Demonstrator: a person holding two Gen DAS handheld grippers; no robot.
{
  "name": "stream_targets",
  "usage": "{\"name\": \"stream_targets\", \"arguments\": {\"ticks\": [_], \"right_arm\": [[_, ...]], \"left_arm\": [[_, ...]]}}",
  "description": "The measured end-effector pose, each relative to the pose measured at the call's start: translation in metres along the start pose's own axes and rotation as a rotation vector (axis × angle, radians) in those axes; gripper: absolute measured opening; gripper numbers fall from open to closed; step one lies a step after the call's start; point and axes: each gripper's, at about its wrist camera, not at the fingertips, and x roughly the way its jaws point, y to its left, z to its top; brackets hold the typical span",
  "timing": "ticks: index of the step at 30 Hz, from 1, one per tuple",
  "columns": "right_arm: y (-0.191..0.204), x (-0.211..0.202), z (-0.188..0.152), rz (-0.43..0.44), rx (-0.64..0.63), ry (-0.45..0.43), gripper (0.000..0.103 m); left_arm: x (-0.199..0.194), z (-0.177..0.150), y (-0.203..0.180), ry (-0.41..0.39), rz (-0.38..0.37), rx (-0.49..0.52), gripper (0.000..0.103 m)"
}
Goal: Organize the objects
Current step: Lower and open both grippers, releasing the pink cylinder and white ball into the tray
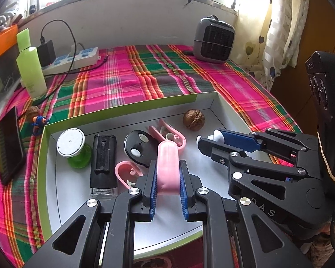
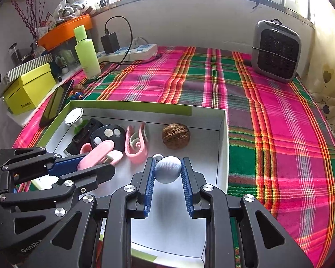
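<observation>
A shallow white box with green rim [image 1: 131, 108] [image 2: 131, 108] lies on the plaid cloth. My left gripper [image 1: 167, 167] [image 2: 93, 159] is shut on a pink clip [image 1: 167, 167] [image 2: 96, 154] and holds it over the box. My right gripper [image 2: 167, 167] [image 1: 208, 139] is shut on a pale grey-blue ball [image 2: 168, 169], also over the box, to the right of the left one. In the box lie a walnut [image 1: 193, 119] [image 2: 176, 135], other pink clips [image 1: 176, 134] [image 2: 137, 144], a black round disc [image 1: 138, 148], a black rectangular device [image 1: 103, 163] and a green-stemmed white cap [image 1: 71, 142].
A green bottle [image 1: 31, 67], a power strip with charger [image 1: 73, 58] and a small grey heater [image 1: 213, 40] stand at the back. A phone [image 1: 10, 145], a second walnut [image 1: 32, 111] and a small blue figure [image 1: 39, 121] lie left of the box. A yellow box [image 2: 29, 91] sits far left.
</observation>
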Motion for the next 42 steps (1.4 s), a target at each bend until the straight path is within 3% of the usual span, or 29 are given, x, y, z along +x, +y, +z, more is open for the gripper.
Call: {"name": "stream_targets", "arguments": {"ticks": [24, 42], "right_arm": [[0.0054, 0.0044, 0.0015, -0.009, -0.029, 0.006, 0.025], [0.0075, -0.0043, -0.0009, -0.013, -0.011, -0.003, 0.025]], "left_arm": [[0.0066, -0.0031, 0.0017, 0.023, -0.001, -0.019, 0.017], [-0.0009, -0.0067, 0.0063, 0.017, 0.011, -0.038, 0.031]]}}
